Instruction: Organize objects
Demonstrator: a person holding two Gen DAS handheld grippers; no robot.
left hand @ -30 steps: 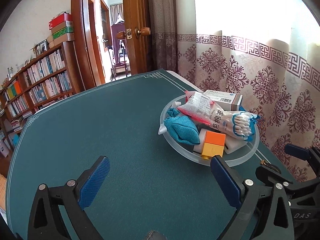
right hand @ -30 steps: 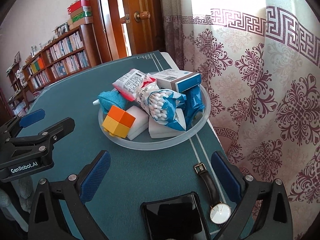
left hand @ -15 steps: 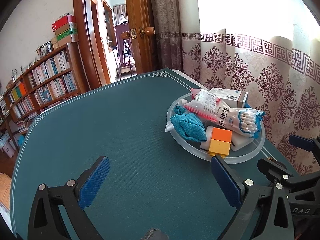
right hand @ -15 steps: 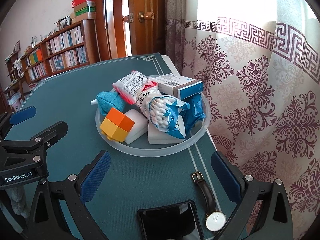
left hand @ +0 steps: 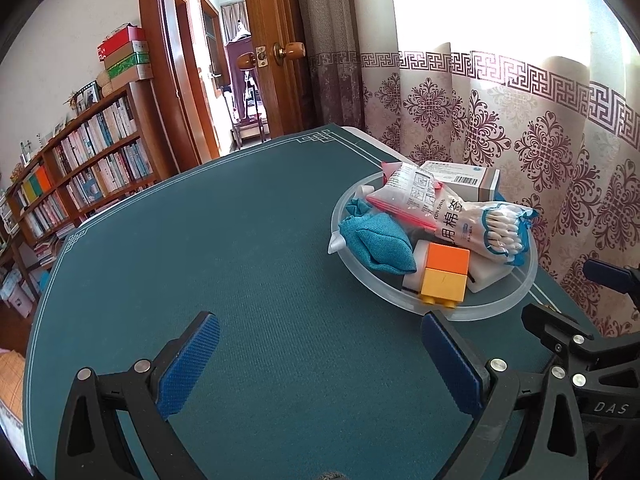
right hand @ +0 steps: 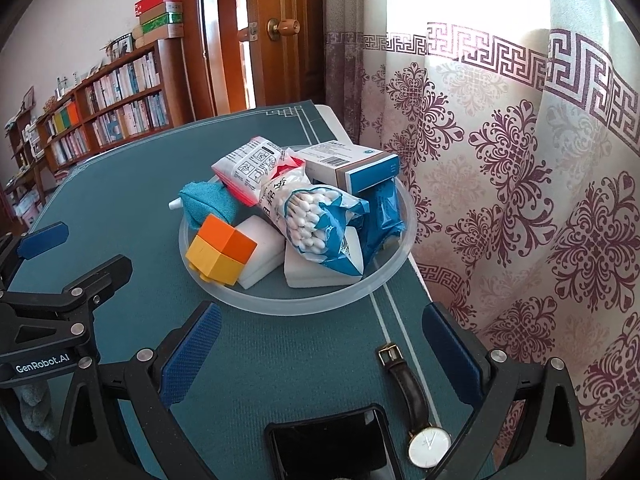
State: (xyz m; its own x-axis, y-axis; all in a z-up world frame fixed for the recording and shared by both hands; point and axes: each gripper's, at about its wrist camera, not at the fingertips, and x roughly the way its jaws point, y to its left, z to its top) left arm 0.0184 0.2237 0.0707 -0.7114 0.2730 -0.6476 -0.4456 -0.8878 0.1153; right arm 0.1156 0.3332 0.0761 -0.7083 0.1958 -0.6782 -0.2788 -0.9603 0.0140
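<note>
Both grippers have pulled back and risen slightly from the bowl [right hand: 256, 304]. Left gripper [left hand: 320, 364] and right gripper [right hand: 320, 350] jaws spread, empty. Watch [right hand: 416, 404] and phone [right hand: 332, 444] lie loose under the right gripper, likely next into the heaped bowl.

- Left gripper [left hand: 320, 360]: black plastic frame of angled struts, filling the lower edge of its own view.
- Two blue finger pads [left hand: 188, 364], ribbed with a fine dotted texture.
- Round silver screw heads at the strut joints.
- White lettering "GenRobot.AI" on its black body, at lower left of the right wrist view.
- Right gripper [right hand: 318, 360]: same black struts, blue pads [right hand: 450, 356], silver screws.
- White letters "DAS" on its body, at lower right of the left wrist view.
</note>
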